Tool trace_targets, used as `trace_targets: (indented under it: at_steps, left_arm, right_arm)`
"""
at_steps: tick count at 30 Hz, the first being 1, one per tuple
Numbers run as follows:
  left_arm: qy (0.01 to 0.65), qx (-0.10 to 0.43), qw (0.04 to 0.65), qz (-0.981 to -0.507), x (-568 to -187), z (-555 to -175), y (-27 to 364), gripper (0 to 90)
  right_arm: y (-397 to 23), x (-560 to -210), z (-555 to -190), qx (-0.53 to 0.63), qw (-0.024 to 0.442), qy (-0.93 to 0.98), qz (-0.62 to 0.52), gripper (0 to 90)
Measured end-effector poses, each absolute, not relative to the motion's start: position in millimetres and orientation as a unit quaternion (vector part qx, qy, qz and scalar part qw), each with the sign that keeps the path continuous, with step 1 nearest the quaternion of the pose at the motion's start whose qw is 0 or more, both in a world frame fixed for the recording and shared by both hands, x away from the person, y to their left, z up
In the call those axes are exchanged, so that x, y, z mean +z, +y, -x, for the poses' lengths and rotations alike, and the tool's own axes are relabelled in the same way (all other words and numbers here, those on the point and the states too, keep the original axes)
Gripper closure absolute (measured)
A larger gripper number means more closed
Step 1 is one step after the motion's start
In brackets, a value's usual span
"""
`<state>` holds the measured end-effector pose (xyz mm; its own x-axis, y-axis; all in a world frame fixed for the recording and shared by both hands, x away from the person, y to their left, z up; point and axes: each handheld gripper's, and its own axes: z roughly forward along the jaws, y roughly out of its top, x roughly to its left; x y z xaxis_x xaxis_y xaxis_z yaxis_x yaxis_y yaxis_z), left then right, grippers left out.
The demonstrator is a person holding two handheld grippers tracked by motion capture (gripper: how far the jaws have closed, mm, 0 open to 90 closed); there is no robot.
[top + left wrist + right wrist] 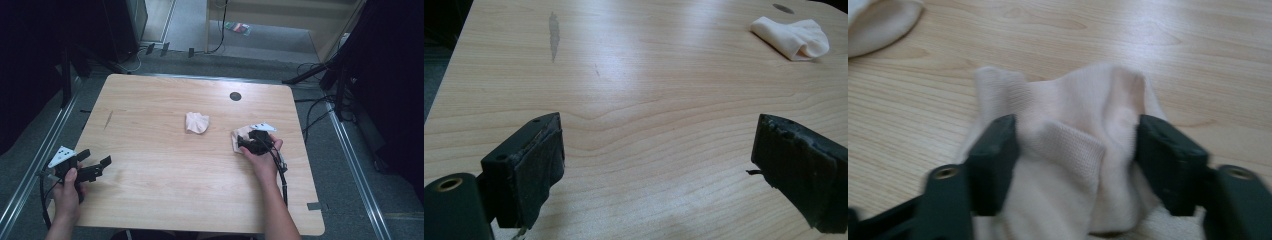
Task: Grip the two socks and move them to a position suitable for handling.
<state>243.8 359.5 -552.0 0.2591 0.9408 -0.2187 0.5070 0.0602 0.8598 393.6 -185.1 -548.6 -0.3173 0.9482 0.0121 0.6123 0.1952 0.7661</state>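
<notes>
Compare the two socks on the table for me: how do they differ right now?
The middle sock lies free with nothing touching it; the right sock sits bunched between the right claw's jaws. The middle sock is farther from the person. Both are pale cream.

Your bench (165, 165) is pale wood with fine grain. Both socks, one (197, 122) and the other (1073, 165), are cream. Your grippers (659, 170) are black.
</notes>
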Motion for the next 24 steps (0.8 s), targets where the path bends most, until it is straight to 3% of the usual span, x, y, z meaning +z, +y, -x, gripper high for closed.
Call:
trace_targets:
  at_steps: [1,3,5,11,24]
  left_arm:
    - [0.562,0.234,0.465,-0.643,-552.1,-243.7,359.6,7.3]
    - [0.562,0.234,0.467,-0.641,-552.2,-243.4,359.8,7.3]
    - [0.563,0.233,0.468,-0.64,-552.2,-243.4,360.1,7.3]
    - [0.563,0.229,0.469,-0.641,-552.3,-244.0,360.8,7.3]
    - [0.565,0.233,0.468,-0.639,-552.1,-243.8,359.1,7.7]
  right_arm:
    - [-183.8,-548.4,-392.3,0.35,0.244,0.735,-0.528,46.9]
    - [-181.5,-547.9,-389.0,0.359,0.24,0.737,-0.52,74.4]
    - [-178.9,-547.1,-387.8,0.362,0.235,0.736,-0.522,82.6]
    - [-179.3,-536.0,-382.0,0.369,0.216,0.736,-0.524,83.5]
    - [-167.8,-478.7,-320.2,0.454,0.202,0.706,-0.505,83.1]
